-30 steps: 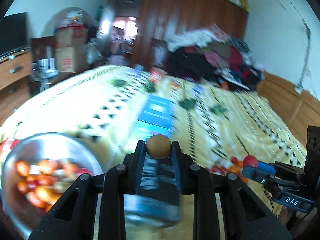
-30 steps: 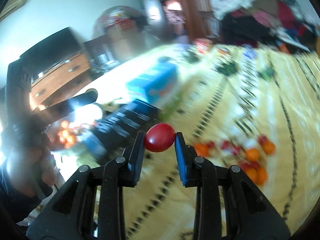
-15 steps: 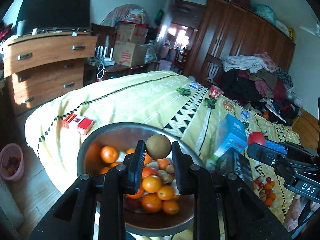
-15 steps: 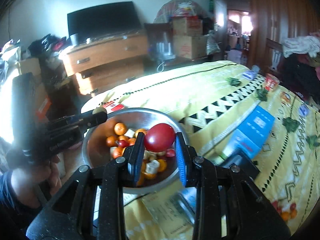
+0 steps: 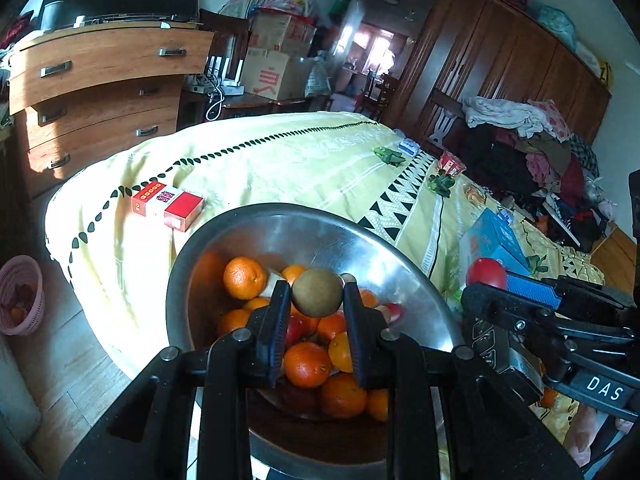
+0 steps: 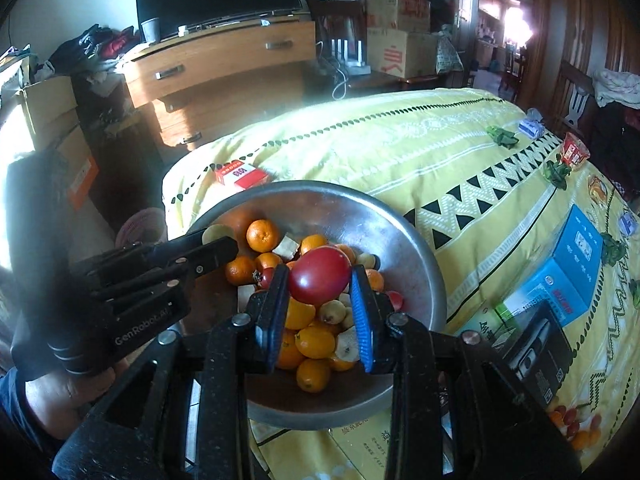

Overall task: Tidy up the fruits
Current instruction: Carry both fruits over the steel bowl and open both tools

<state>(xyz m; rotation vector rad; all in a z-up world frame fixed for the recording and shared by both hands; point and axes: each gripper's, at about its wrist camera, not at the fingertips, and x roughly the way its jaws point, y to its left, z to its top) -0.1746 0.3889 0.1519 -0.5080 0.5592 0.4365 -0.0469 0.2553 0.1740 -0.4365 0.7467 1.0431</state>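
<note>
Left gripper (image 5: 317,300) is clamping a round brown fruit (image 5: 317,293) between its pads, hanging over the steel bowl (image 5: 280,232). Right gripper (image 6: 320,285) is pinching a red tomato-like fruit (image 6: 319,275) in its blue-padded jaws, also hanging over the bowl. The bowl is sitting on a yellow patterned bedspread (image 6: 400,148) and is holding oranges (image 5: 245,277), small yellow fruits and a few pale pieces. A red-and-white carton (image 5: 167,205) is lying just beside the bowl's far rim. A blue box (image 6: 568,272) is sitting to the right of the bowl, and a few small loose fruits (image 6: 576,428) are lying on the bedspread near the right edge.
</note>
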